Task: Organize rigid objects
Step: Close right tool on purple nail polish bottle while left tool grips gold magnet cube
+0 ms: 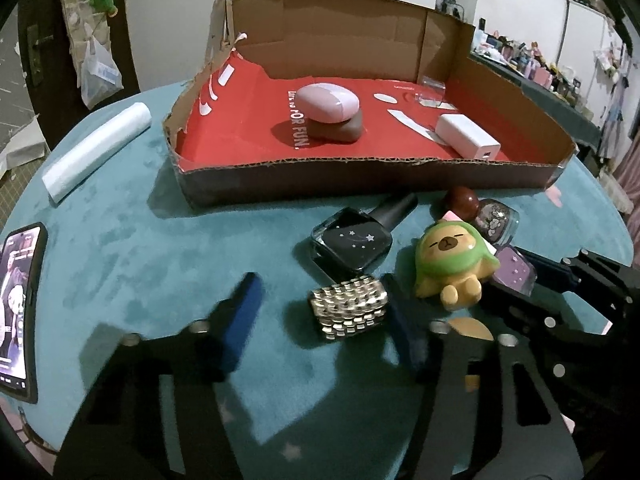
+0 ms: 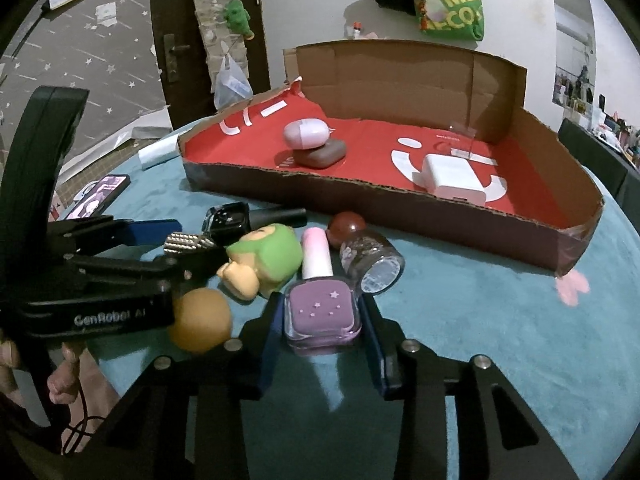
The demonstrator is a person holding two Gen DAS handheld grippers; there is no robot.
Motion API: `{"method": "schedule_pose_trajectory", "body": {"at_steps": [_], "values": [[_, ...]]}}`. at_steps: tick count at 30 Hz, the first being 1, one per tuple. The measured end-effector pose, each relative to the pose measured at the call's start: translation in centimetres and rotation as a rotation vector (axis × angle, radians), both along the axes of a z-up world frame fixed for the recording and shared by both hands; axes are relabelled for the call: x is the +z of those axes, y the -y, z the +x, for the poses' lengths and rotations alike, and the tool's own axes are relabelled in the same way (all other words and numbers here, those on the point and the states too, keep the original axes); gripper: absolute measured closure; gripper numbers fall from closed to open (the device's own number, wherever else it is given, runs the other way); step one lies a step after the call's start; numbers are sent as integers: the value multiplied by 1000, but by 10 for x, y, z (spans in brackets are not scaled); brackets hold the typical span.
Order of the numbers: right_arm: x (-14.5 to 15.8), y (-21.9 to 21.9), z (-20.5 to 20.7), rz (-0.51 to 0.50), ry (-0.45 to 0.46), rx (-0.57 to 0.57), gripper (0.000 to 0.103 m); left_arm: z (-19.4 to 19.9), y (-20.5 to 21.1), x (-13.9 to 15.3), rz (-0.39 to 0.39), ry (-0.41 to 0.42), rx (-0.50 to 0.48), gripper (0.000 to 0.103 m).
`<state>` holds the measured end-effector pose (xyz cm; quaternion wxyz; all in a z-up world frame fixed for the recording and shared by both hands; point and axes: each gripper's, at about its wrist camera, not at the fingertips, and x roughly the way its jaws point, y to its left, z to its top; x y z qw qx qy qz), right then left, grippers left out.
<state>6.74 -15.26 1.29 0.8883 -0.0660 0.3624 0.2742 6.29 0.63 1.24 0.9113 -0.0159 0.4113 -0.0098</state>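
My left gripper (image 1: 320, 304) points down at a silver metal link band (image 1: 348, 312) on the teal cloth. The band lies between the blue pads: the right pad is against it, and a strip of cloth shows between it and the left pad. My right gripper (image 2: 322, 310) is shut on a purple nail polish bottle (image 2: 322, 312) with a pink cap, pads against both its sides. Crowded around them are a capybara toy in a green hood (image 1: 452, 264), a black nail polish bottle (image 1: 352, 240), a glitter bottle (image 2: 372, 260), a dark red ball (image 2: 346, 226) and an orange ball (image 2: 200, 320).
A low cardboard tray (image 1: 360, 184) with a red lining stands behind the pile. It holds a pink case on a brown one (image 1: 330, 114), a white power bank (image 1: 468, 138) and a clear box (image 1: 430, 94). A phone (image 1: 20, 308) and a roll of white bags (image 1: 96, 152) lie at the left.
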Motion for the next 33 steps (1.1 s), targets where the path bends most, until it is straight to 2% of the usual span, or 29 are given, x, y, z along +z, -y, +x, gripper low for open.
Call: {"method": "schedule_pose_trajectory", "body": {"at_steps": [3, 10, 15, 18, 19, 25, 33], "values": [[1, 2, -2, -5, -9, 10, 64, -2, -2, 2, -6, -4, -11, 63], [-1, 6, -3, 12, -3, 24, 63, -4, -2, -1, 8, -8, -4, 61], [-7, 2, 0, 26, 43, 20, 62, -4, -1, -2, 16, 8, -4, 61], [-5, 0, -1, 2, 56, 24, 65, -5, -1, 0, 13, 9, -6, 68], [-4, 0, -1, 1, 55, 25, 65, -6, -1, 1, 12, 11, -12, 71], [15, 5, -7, 26, 84, 32, 65, -8, -1, 12, 0, 40, -27, 75], [34, 8, -7, 73, 84, 48, 65, -13, -2, 24, -33, 66, -45, 75]]}}
